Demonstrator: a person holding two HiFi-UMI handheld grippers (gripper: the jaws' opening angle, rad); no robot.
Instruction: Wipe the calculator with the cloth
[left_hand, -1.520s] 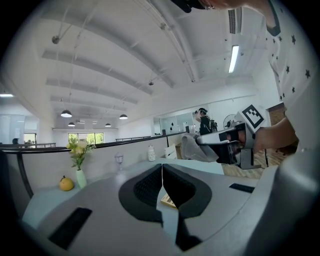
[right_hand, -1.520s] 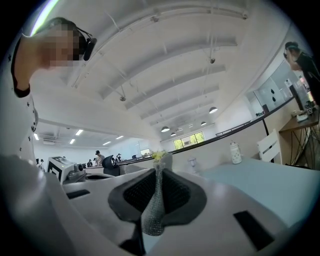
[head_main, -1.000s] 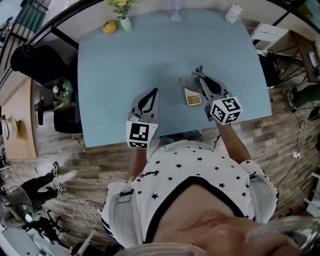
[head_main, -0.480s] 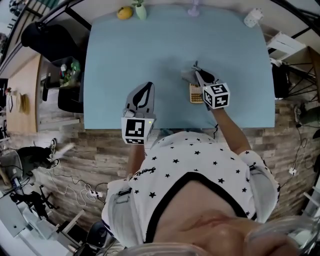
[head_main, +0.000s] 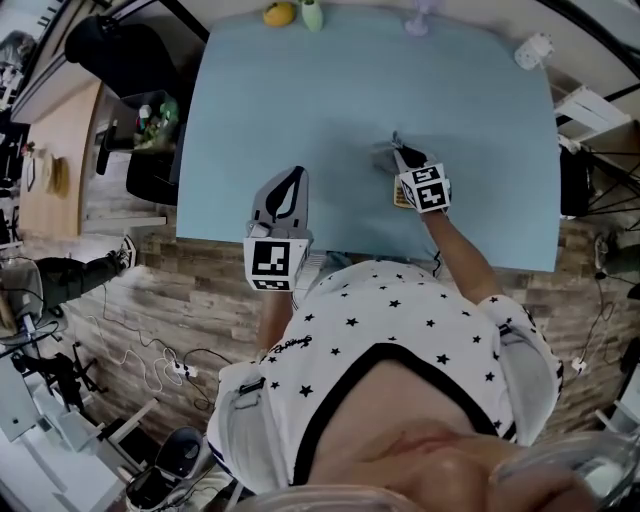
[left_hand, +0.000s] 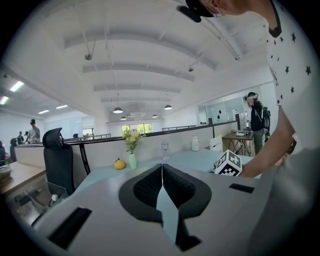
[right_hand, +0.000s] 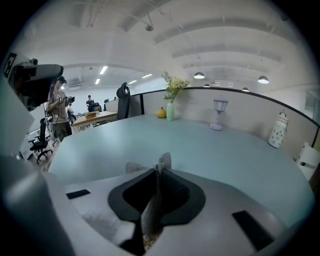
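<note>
A grey cloth (head_main: 383, 156) is pinched in my right gripper (head_main: 397, 143), which is shut on it over the middle right of the light blue table (head_main: 300, 90). In the right gripper view the cloth (right_hand: 154, 202) hangs between the jaws of the right gripper (right_hand: 159, 169), and a corner sticks out past the tips. The small beige calculator (head_main: 402, 198) lies under this gripper, mostly hidden; a few of the calculator's keys (right_hand: 148, 243) show below the jaws. My left gripper (head_main: 296, 174) is shut on nothing at the table's near edge, and the left gripper (left_hand: 161, 166) points across the table.
At the far edge stand a yellow fruit (head_main: 279, 14), a green vase (head_main: 312, 14) with flowers, a clear glass (head_main: 419, 20) and a white jar (head_main: 533, 50). A black office chair (head_main: 120, 55) is left of the table. The person's body fills the near side.
My right gripper has slid left and further onto the calculator with the cloth, so it hides more of it. The left gripper has stayed by the near edge.
</note>
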